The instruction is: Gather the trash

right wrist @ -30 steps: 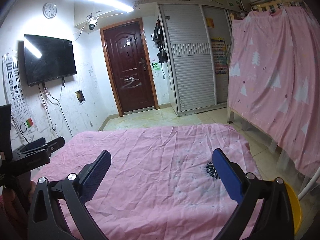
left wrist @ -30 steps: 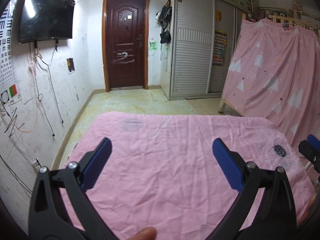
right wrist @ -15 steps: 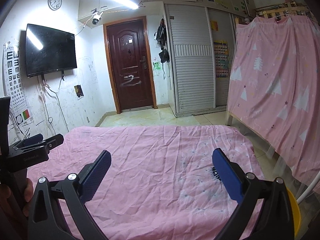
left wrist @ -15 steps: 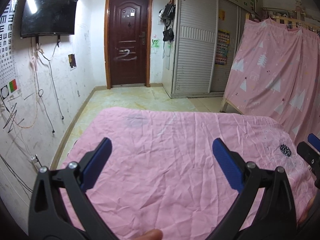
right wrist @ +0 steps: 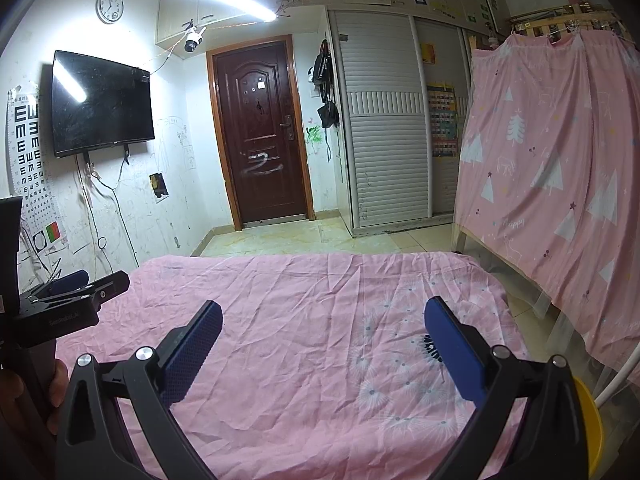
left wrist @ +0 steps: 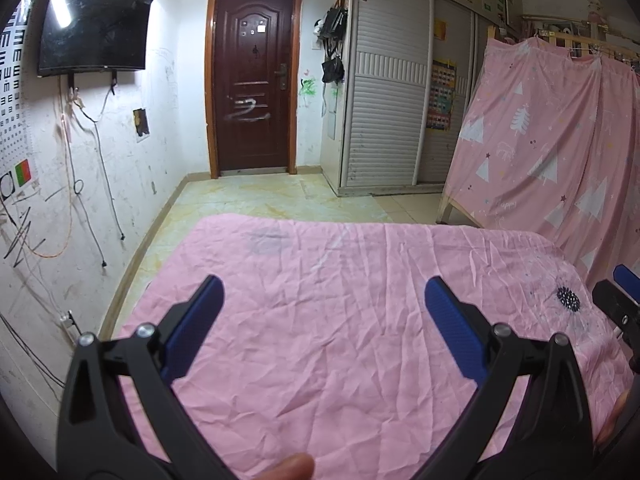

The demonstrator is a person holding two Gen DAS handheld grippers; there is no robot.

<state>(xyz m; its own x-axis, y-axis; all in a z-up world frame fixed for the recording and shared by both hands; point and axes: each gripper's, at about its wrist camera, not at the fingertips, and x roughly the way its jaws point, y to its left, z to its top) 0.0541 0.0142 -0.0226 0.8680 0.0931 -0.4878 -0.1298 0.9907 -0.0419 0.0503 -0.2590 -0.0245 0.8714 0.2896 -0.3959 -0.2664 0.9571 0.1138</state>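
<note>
Both cameras are tilting upward, showing more wall. Left gripper (left wrist: 322,320) and right gripper (right wrist: 322,344) are hovering wide open, empty, over the pink sheet (left wrist: 320,312). No trash is showing; scan lower before reaching.

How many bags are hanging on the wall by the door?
2: an upper black bag and a lower black bag beneath it, right of the door. More may overlap there.

Pink sheet (left wrist: 340,360), dandelion print; dark brown door (left wrist: 252,80).

Pink sheet (left wrist: 320,320), brown door (left wrist: 252,80), wall TV (right wrist: 102,104).
</note>
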